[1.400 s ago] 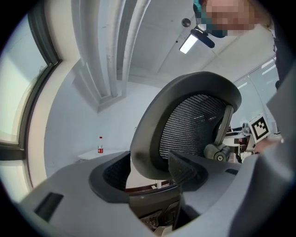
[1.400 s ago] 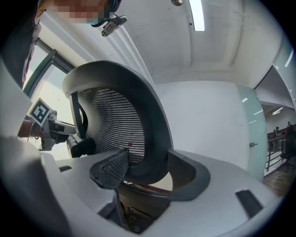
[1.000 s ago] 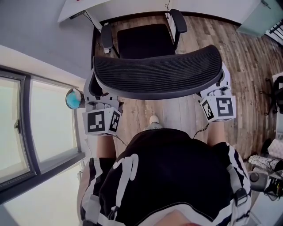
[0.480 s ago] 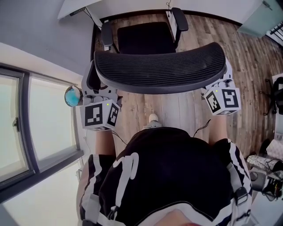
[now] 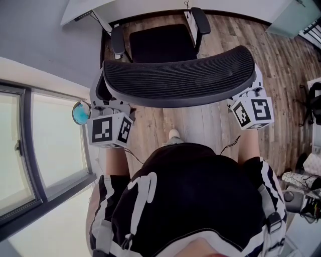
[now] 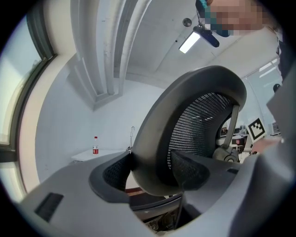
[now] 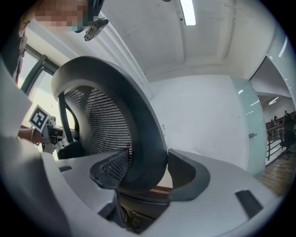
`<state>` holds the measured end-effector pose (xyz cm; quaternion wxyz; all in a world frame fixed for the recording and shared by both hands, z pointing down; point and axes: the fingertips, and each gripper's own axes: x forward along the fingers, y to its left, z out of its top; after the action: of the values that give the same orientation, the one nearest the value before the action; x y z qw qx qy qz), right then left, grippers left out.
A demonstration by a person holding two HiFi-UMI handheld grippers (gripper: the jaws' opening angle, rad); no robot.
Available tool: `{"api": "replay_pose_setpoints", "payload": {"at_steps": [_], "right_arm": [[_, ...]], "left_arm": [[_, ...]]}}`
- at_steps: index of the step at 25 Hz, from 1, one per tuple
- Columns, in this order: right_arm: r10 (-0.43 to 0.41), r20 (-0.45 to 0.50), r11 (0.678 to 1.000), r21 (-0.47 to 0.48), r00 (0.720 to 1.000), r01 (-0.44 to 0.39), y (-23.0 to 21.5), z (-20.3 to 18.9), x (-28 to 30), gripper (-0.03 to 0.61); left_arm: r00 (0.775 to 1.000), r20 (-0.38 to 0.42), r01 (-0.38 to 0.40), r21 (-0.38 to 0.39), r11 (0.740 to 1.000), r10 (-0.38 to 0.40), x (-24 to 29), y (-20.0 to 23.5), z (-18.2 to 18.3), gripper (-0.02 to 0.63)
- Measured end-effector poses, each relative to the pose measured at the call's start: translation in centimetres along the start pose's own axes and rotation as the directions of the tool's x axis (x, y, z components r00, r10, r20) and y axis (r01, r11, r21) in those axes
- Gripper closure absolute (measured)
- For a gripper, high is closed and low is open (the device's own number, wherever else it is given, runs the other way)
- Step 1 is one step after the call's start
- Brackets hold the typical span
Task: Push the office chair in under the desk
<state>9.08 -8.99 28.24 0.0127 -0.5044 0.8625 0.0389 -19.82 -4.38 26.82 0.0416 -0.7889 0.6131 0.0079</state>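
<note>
In the head view the chair stands on the wood floor (image 5: 291, 65) right in front of the person. Its seat (image 5: 160, 42) and armrests (image 5: 200, 20) face the desk (image 5: 125, 6), and the seat's front edge is just short of the desk edge, so most of the chair is not yet under. The backrest (image 5: 178, 75) has its long axis running side to side across the picture, roughly along the desk edge. The left tongs (image 5: 106, 98) are at one end of it and the right tongs (image 5: 251, 94) at the other. The push should probably stay level and even at both ends, since a harder shove on one side would likely swivel the chair and send an armrest into the desk. In the left gripper view the jaws have just been opening and the backrest's rim stands between the pads (image 6: 113, 172). A sliver of mesh shows beside the inner pad, so this side looks loosened rather than clamped. It would be wise to close it again, or to press with the rear pad, before driving on. In the right gripper view the tongs are closed on the rim, one pad on the mesh side and one on the outer side, which looks firm enough to steer from.
</note>
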Motion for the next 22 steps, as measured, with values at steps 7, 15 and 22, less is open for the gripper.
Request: {"api": "replay_pose_setpoints", "payload": {"at_steps": [7, 15, 22], "right_arm": [[-0.014, -0.038, 1.000, -0.003, 0.999, 0.013, -0.4, -0.1, 0.4, 0.325], [-0.036, -0.058, 0.999, 0.000, 0.998, 0.036, -0.3, -0.2, 0.8, 0.325], [-0.044, -0.077, 0.999, -0.005, 0.996, 0.044, -0.5, -0.2, 1.3, 0.325]], "left_arm": [[1.000, -0.022, 0.004, -0.029, 1.000, -0.004, 0.5, 0.0, 0.0, 0.341], [1.000, -0.022, 0.008, -0.033, 0.999, -0.009, 0.8, 0.3, 0.0, 0.341], [0.999, -0.042, 0.008, -0.035, 0.999, -0.010, 1.4, 0.6, -0.1, 0.342]]}}
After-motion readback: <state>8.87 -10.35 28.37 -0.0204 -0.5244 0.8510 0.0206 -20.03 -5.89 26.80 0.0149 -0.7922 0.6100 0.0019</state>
